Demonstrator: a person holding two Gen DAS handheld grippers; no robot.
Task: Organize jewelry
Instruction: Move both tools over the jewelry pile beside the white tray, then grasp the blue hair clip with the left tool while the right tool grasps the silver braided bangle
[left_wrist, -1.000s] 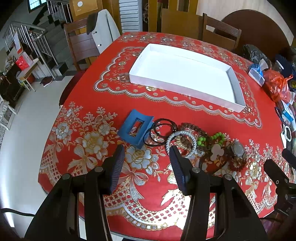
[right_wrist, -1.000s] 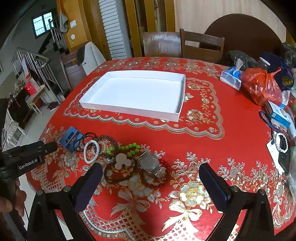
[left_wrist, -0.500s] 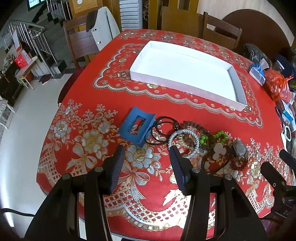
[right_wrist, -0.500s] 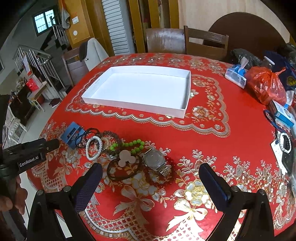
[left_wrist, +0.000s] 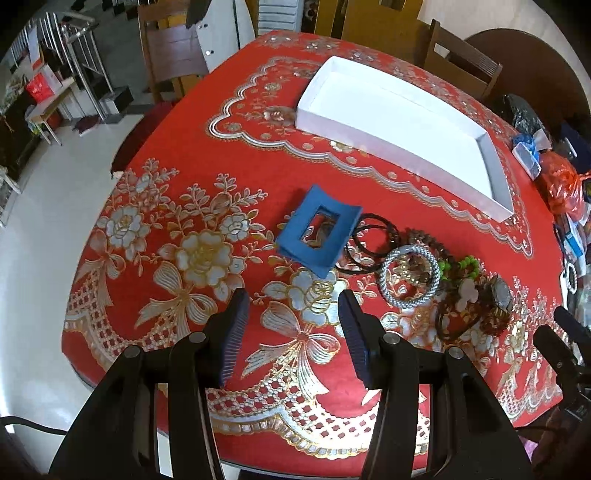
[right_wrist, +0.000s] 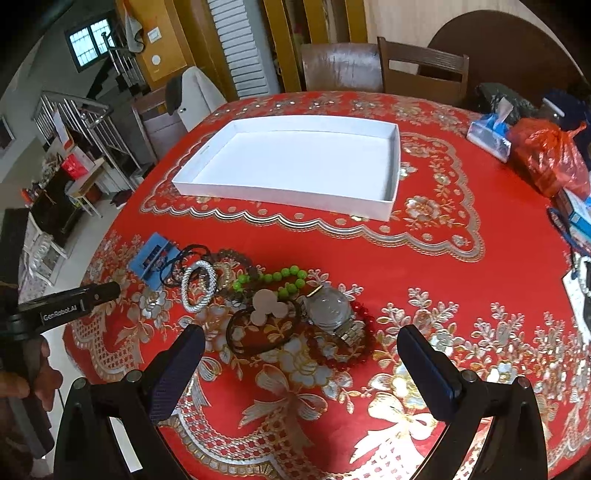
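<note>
Worktop: round, covered with a red cloth patterned in gold and silver flowers.

White tray: shallow, rectangular, nothing inside; set on the far middle of the worktop. Landmark for all positions below.

Jewelry, laid in a loose row nearer the cameras than the tray, well apart from it:
- Blue rectangular hair clip: at the left end of the row, nearest the tray's left corner, tilted on the cloth.
- Black hair ties: just beside the clip, overlapping one another, on the side away from the tray's left corner.
- Silver braided bracelet: next along the row, touching the black ties and a brown bead bracelet.
- Green bead bracelet: about opposite the middle of the tray's near wall.
- Pale three-lobed charm on a dark cord loop: just nearer than the green beads.
- Metal wristwatch: opposite the right half of the tray's near wall, lying partly over a red bead bracelet.

Left tongs: jaws standing well apart, nothing between the pads; hanging over bare cloth nearer than the hair clip, clear of all items.

Right tongs: jaws spread wide, nothing gripped; over the cloth just nearer than the cord loop and wristwatch, touching neither.

Far right of the tray: orange plastic bag and tissue pack.
</note>
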